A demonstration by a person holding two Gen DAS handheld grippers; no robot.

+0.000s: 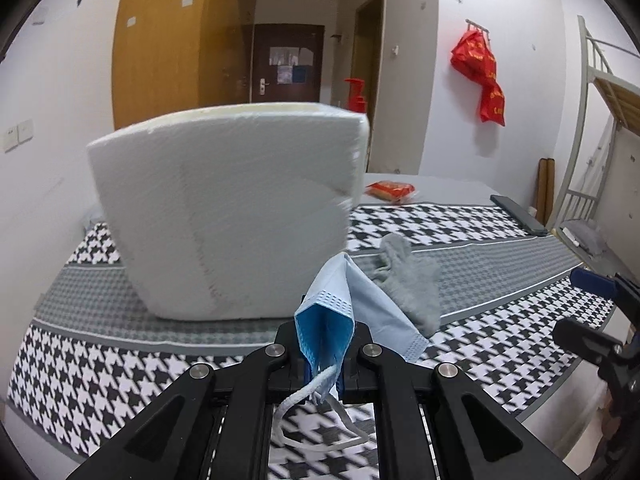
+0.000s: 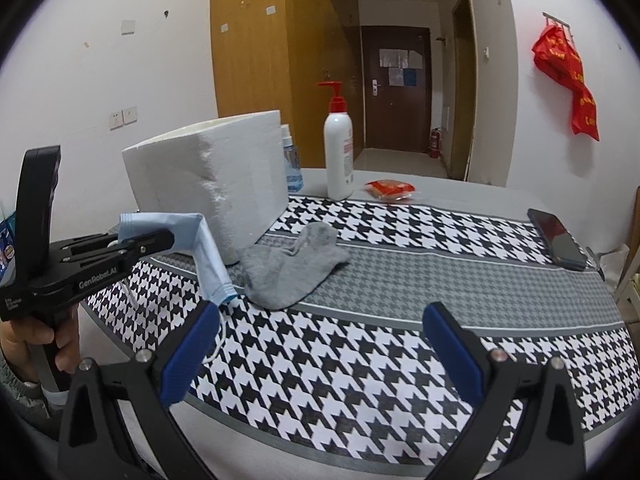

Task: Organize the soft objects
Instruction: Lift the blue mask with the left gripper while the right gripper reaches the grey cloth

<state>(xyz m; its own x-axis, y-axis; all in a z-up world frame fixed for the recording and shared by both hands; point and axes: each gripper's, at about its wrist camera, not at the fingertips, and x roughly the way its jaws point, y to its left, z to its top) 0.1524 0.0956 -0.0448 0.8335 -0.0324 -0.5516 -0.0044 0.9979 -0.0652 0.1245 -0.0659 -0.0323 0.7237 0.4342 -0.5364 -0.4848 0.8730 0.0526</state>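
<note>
The left gripper (image 1: 325, 354) has its fingers pinching a blue face mask (image 1: 340, 312) lifted off the bench (image 2: 400, 280), its loose end and ear loop dangling, likely to carry it to the white foam box (image 1: 224, 216) just ahead. The right gripper (image 2: 320, 344) hovers with fingers spread, holding nothing, low over the bench and near the grey sock (image 2: 288, 268), which lies beside the box, probably next to collect.
</note>
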